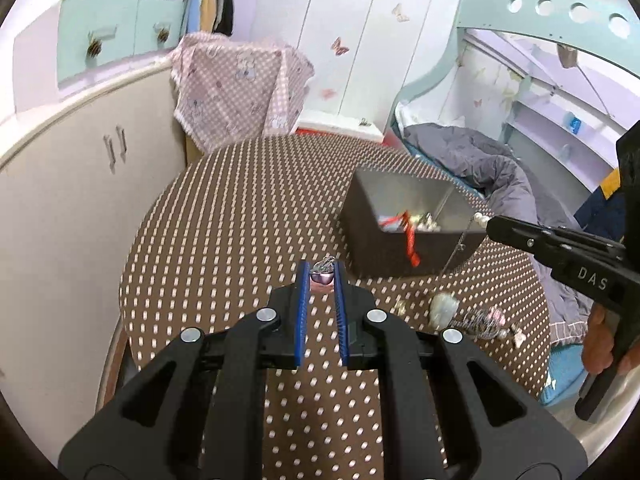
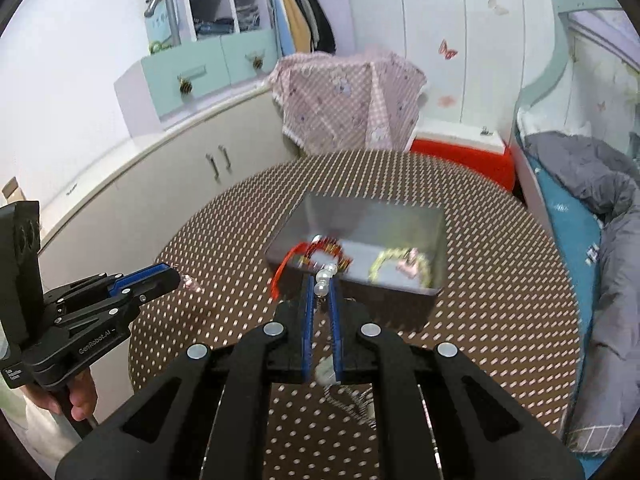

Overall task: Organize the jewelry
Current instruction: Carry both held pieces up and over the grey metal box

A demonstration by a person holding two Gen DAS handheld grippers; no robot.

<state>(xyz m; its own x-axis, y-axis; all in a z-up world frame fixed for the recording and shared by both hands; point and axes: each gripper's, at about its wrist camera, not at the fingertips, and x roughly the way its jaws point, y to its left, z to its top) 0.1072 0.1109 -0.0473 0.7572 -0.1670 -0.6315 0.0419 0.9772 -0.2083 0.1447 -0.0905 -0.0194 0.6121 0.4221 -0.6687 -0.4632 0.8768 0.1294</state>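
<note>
My left gripper [image 1: 322, 270] pinches a purple pendant [image 1: 322, 276] above the dotted table [image 1: 224, 220], my right gripper [image 2: 322, 280] clamps a pearl strand [image 2: 323, 280] at the near rim of the grey box [image 2: 400, 216], where a red cord [image 2: 280, 270] drapes out.

Each fisheye view looks forward along its own fingers, down over the table [image 1: 240, 208]. Both share the box [image 1: 384, 248], nearer and more from above in the right one [image 2: 400, 304]. Each also catches the other gripper at its edge.
</note>
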